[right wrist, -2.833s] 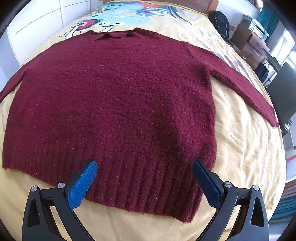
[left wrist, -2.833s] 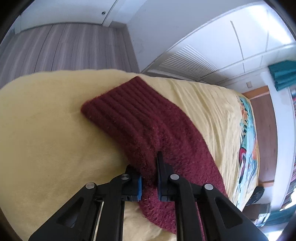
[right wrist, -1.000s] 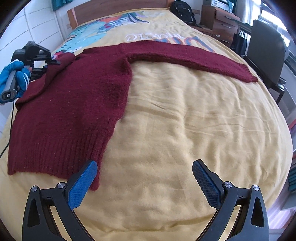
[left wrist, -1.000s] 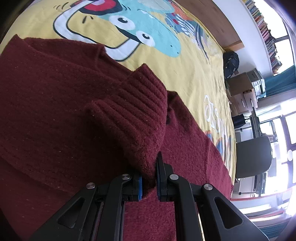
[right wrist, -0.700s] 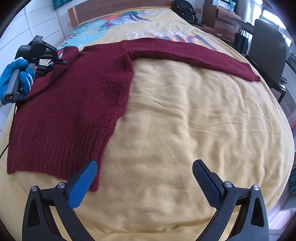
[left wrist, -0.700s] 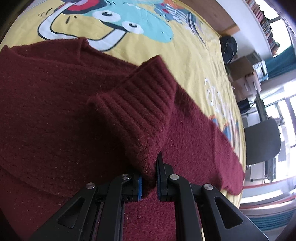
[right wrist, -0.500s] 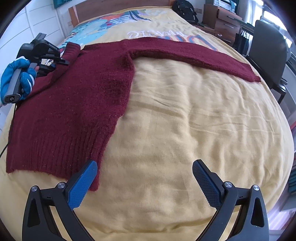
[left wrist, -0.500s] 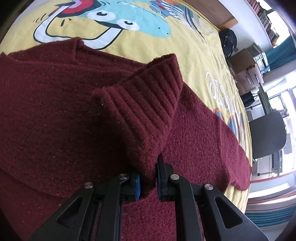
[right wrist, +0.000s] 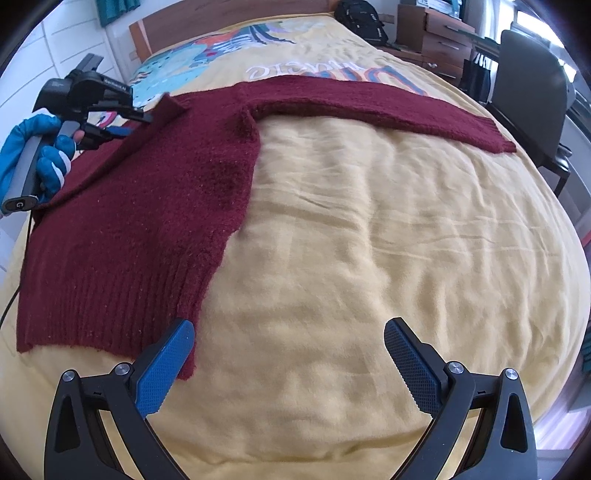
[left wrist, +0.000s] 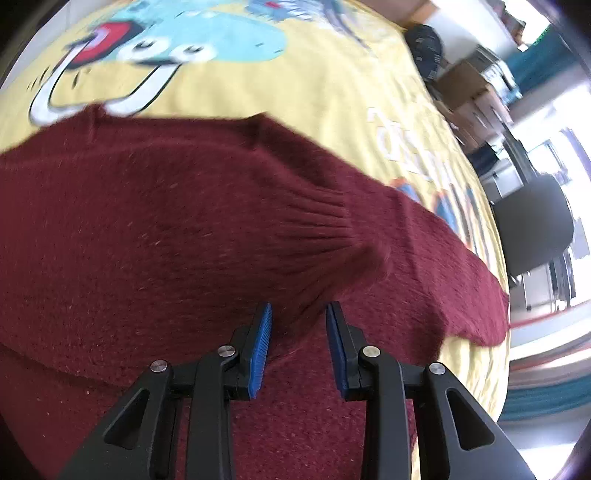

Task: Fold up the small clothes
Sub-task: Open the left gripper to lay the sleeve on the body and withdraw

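A dark red knitted sweater (right wrist: pixel 147 192) lies flat on a yellow bedcover (right wrist: pixel 369 258). Its left sleeve is folded across the chest, and the ribbed cuff (left wrist: pixel 325 236) rests on the body just ahead of my left gripper (left wrist: pixel 298 325). The left gripper is open and empty, with its blue pads either side of the sleeve's edge. It also shows in the right wrist view (right wrist: pixel 110 114), held by a blue-gloved hand. The other sleeve (right wrist: pixel 388 107) stretches out to the right. My right gripper (right wrist: pixel 288 336) is open and empty above the bedcover near the sweater's ribbed hem (right wrist: pixel 110 302).
The bedcover has a cartoon print (left wrist: pixel 177 48) near the wooden headboard (right wrist: pixel 229 14). A black chair (right wrist: pixel 532 92) and drawers (right wrist: pixel 439 44) stand to the right of the bed. A dark backpack (right wrist: pixel 362 18) lies by the headboard.
My left gripper carried the sleeve over the sweater's body, then opened and let the cuff drop onto the chest. The right gripper has stayed open and nearly still.
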{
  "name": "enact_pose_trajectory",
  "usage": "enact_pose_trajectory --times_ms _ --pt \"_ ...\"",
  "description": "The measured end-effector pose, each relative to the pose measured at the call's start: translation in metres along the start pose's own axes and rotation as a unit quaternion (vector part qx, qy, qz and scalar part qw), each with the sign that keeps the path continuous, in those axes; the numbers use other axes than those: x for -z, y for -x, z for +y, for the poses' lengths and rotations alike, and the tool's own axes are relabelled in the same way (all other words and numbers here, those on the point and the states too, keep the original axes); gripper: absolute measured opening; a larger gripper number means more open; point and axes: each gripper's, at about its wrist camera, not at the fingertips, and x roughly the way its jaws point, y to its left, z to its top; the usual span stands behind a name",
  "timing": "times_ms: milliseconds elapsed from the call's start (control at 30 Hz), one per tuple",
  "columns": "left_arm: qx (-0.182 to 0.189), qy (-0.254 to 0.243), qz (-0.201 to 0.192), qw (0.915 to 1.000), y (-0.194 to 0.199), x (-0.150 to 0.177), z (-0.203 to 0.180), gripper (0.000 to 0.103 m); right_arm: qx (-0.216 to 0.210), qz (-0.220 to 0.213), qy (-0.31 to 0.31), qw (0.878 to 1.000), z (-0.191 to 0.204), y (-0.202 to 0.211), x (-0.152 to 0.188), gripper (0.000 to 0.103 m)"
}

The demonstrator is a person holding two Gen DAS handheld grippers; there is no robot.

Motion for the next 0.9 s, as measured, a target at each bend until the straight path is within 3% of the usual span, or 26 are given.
enact_pose_trajectory --times_ms 100,200,300,400,467,533,667,800,900 --pt "-0.024 -0.026 -0.031 0.9989 0.013 -0.001 -0.007 0.026 0.000 -0.002 -0.005 1.000 -0.002 0.001 0.000 0.103" --pt "-0.084 -0.033 -0.060 0.9941 0.021 0.000 0.000 0.034 -0.001 -0.002 -0.004 1.000 -0.003 0.002 0.001 0.103" --pt "-0.131 -0.024 -0.064 0.9890 0.017 0.005 0.019 0.037 0.000 -0.003 0.000 1.000 -0.003 0.002 0.000 0.103" --pt "-0.157 -0.011 -0.043 0.9866 0.008 0.018 0.044 0.037 0.001 -0.003 -0.002 1.000 -0.002 0.002 0.000 0.103" --pt "-0.158 -0.014 -0.017 0.9872 -0.006 0.026 0.047 0.037 0.000 -0.002 -0.004 1.000 -0.003 0.002 0.001 0.103" --pt "-0.159 -0.034 -0.015 0.9866 -0.009 0.037 0.042 0.042 0.000 -0.001 -0.005 1.000 -0.003 0.002 0.001 0.103" --pt "-0.117 -0.047 -0.016 0.9919 -0.008 0.041 0.028 0.043 0.001 -0.002 -0.005 1.000 -0.003 0.002 0.000 0.103" --pt "-0.125 -0.061 -0.060 0.9885 0.010 0.045 0.022 0.043 -0.001 -0.005 -0.009 1.000 -0.005 0.004 0.000 0.103" --pt "-0.156 -0.041 -0.087 0.9831 0.022 0.043 0.038 0.043 -0.002 -0.007 -0.014 1.000 -0.007 0.006 -0.002 0.103"
